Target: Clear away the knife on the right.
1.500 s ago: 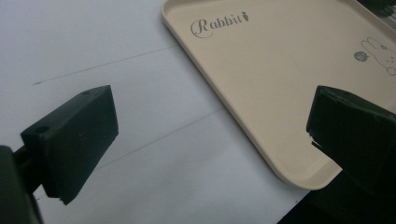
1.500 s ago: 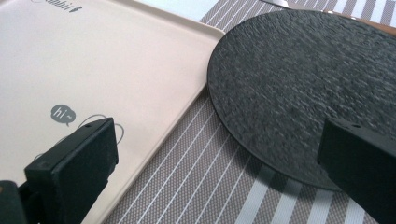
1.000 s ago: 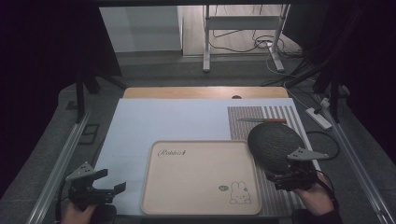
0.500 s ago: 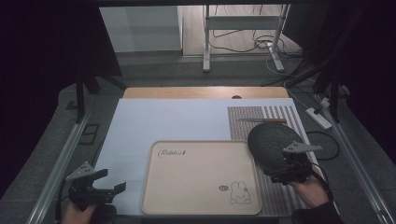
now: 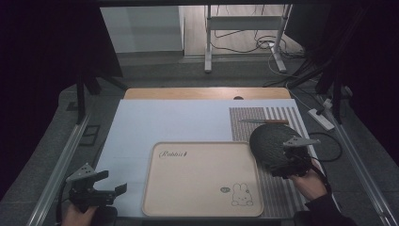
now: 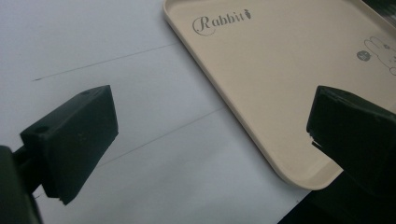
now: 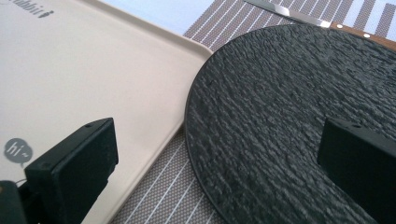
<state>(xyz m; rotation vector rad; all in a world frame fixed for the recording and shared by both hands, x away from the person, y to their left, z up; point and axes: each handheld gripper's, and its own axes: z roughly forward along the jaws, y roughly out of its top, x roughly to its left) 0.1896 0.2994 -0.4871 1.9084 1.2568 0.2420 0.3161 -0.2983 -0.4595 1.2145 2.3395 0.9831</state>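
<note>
A round black textured plate (image 5: 268, 141) (image 7: 289, 107) lies on a striped placemat (image 5: 249, 120), its left edge reaching the right rim of a beige tray (image 5: 202, 176) printed with "Rabbit" and a bunny. My right gripper (image 5: 281, 164) (image 7: 219, 144) is open at the plate's near edge. One jaw hangs over the plate, the other over the tray's rim (image 7: 159, 135). My left gripper (image 5: 120, 190) (image 6: 210, 121) is open over the white table sheet, left of the tray's near corner (image 6: 303, 177), with nothing between its jaws.
A knife (image 5: 263, 121) (image 7: 303, 18) with a wooden handle lies on the placemat beyond the plate. A white power strip (image 5: 321, 118) sits off the table's right side. Metal rails (image 5: 66, 155) run along both sides.
My right gripper has moved forward and left, from beside the plate's near right edge to over it. My left gripper has stayed put.
</note>
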